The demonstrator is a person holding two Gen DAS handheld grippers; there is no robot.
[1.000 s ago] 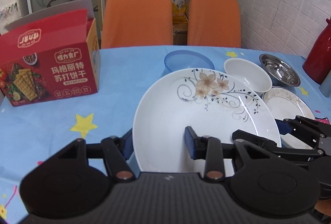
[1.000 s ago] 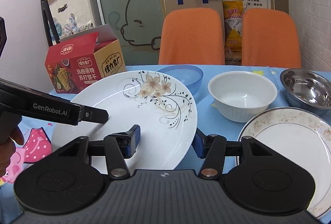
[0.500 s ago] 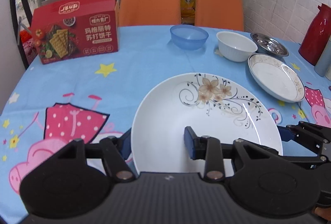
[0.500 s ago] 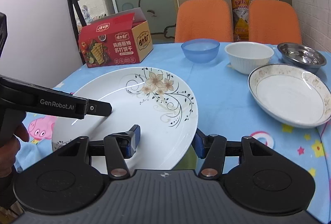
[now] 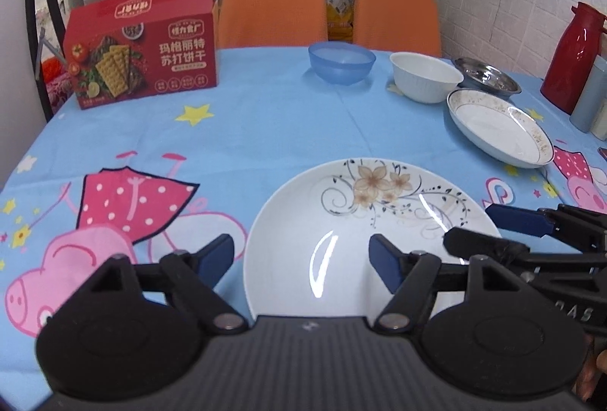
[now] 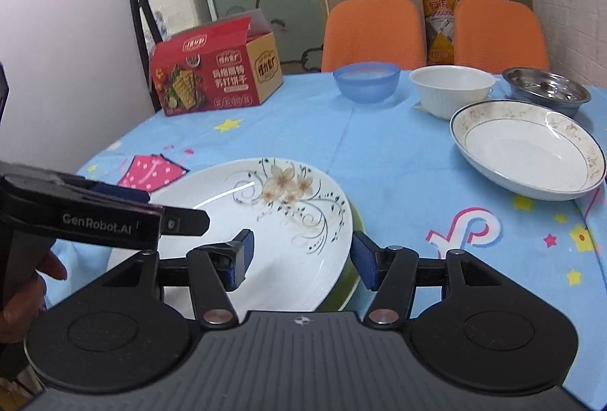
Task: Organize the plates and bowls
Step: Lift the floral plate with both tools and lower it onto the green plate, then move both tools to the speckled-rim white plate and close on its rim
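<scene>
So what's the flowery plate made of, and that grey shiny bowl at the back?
The flowery plate looks like glazed ceramic: glossy white, with a sharp streak of reflected light. The grey bowl looks like stainless steel: silvery with mirror-like reflections inside.

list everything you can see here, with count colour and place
floral plate: 1, white, near edge, atop a green plate
rimmed plate: 1, white, speckled rim, right side
bowls: 3, blue, white, steel, far row
cracker box: 1, red, far left
flask: 1, red, far right
chairs: 2, orange, behind table
left tool: 1, black, blue pads, open over the floral plate's left rim
right tool: 1, same, open over its right rim
</scene>
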